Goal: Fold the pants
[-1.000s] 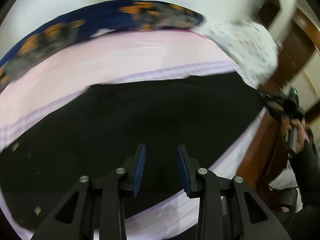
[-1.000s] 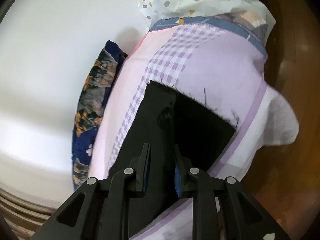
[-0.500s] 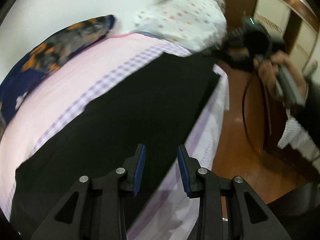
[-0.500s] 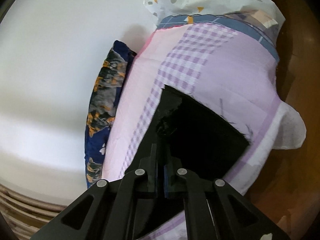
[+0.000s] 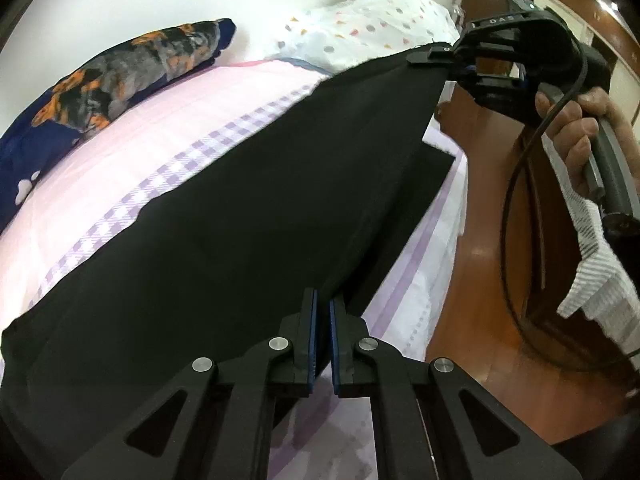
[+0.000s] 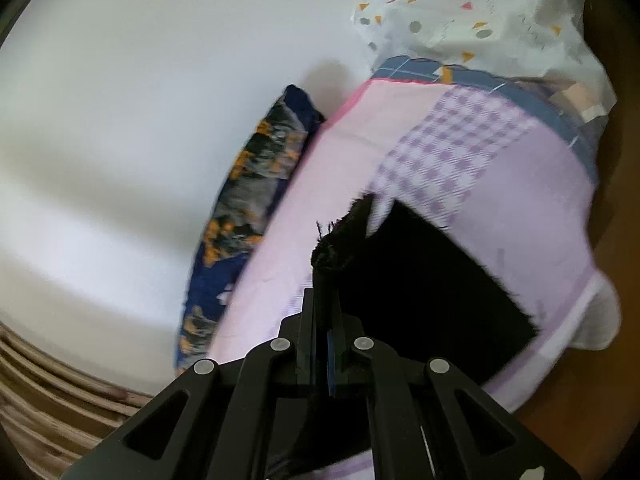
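Black pants [image 5: 248,216] lie along a pink and purple bed sheet [image 5: 132,148]. My left gripper [image 5: 322,304] is shut on the near edge of the pants. My right gripper [image 6: 322,300] is shut on the frayed hem end of the pants [image 6: 336,248] and lifts it off the sheet. In the left wrist view the right gripper [image 5: 452,58] holds the far top corner raised, with the cloth stretched between the two grippers. A lower layer of the pants [image 6: 440,296] stays flat on the bed.
A dark blue and orange pillow [image 5: 120,64] lies against the white wall. A white dotted pillow [image 5: 372,28] sits at the bed's head. The wooden floor [image 5: 480,280] runs along the bed's right edge. A hand [image 5: 572,128] holds the right gripper's handle.
My left gripper has closed on the pants' near edge. My right gripper, shut on the hem, has lifted it higher, pulling the top layer taut off the bed.
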{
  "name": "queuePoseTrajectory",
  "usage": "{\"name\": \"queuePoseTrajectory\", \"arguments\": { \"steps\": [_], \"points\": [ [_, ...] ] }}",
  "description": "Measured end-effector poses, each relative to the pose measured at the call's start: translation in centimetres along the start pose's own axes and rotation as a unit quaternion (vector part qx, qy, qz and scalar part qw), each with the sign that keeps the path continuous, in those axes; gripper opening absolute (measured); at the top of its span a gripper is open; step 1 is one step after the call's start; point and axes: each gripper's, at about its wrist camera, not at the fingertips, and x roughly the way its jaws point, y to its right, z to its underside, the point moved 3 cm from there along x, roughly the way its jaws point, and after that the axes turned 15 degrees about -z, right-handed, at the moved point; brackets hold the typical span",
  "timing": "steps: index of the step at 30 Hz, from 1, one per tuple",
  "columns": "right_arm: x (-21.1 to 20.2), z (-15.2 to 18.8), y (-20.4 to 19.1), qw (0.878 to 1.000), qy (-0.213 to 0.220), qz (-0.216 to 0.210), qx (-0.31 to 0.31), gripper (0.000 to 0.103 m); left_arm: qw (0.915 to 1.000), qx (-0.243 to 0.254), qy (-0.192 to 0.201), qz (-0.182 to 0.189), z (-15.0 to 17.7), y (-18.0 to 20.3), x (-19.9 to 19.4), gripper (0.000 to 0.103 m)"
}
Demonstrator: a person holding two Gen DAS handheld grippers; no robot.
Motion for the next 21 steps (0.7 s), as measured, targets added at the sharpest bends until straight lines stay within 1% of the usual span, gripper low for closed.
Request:
{"name": "queuePoseTrajectory", "arguments": {
  "steps": [2, 4, 6, 9, 12, 14, 16, 17, 19, 20, 21],
  "points": [
    [0.0, 0.3, 1.8, 1.000, -0.003, 0.026, 0.013, 0.005, 0.9998, 0.013, -0.012, -0.007, 0.3, 0.7, 0.9, 0.006],
    [-0.1, 0.9, 4.0, 0.997, -0.007, 0.073, 0.014, 0.005, 0.9996, 0.015, -0.022, -0.007, 0.7, 0.9, 1.7, 0.007],
    [-0.2, 1.7, 5.7, 0.994, -0.013, 0.108, 0.011, 0.005, 0.9997, 0.009, -0.023, -0.003, 0.8, 0.8, 1.9, 0.007],
    [-0.5, 2.7, 6.7, 0.991, -0.017, 0.132, 0.005, 0.005, 0.9996, 0.000, -0.027, 0.007, 0.8, 0.6, 2.1, 0.007],
    [-0.7, 3.1, 7.0, 0.989, -0.016, 0.149, -0.004, 0.004, 0.9995, -0.009, -0.027, 0.017, 0.9, 0.2, 2.1, 0.010],
    [-0.8, 3.1, 7.1, 0.984, -0.013, 0.175, -0.015, 0.004, 0.9985, -0.024, -0.032, 0.036, 0.9, -0.2, 2.2, 0.015],
    [-0.9, 3.2, 7.2, 0.983, -0.012, 0.183, -0.022, 0.003, 0.9958, -0.049, -0.042, 0.064, 0.9, -0.7, 2.2, 0.029],
    [-1.0, 3.1, 7.3, 0.982, -0.011, 0.186, -0.021, 0.002, 0.9926, -0.071, -0.051, 0.084, 0.8, -1.1, 2.2, 0.033],
    [-1.2, 2.9, 7.2, 0.981, -0.009, 0.192, -0.020, 0.005, 0.9884, -0.094, -0.060, 0.102, 0.7, -1.6, 2.1, 0.043],
    [-1.4, 2.8, 7.0, 0.979, -0.005, 0.202, -0.025, 0.011, 0.9865, -0.109, -0.061, 0.106, 0.6, -2.1, 1.9, 0.045],
    [-1.8, 2.7, 6.9, 0.975, 0.002, 0.222, -0.030, 0.016, 0.9859, -0.116, -0.058, 0.105, 0.6, -2.5, 1.7, 0.045]
  ]
}}
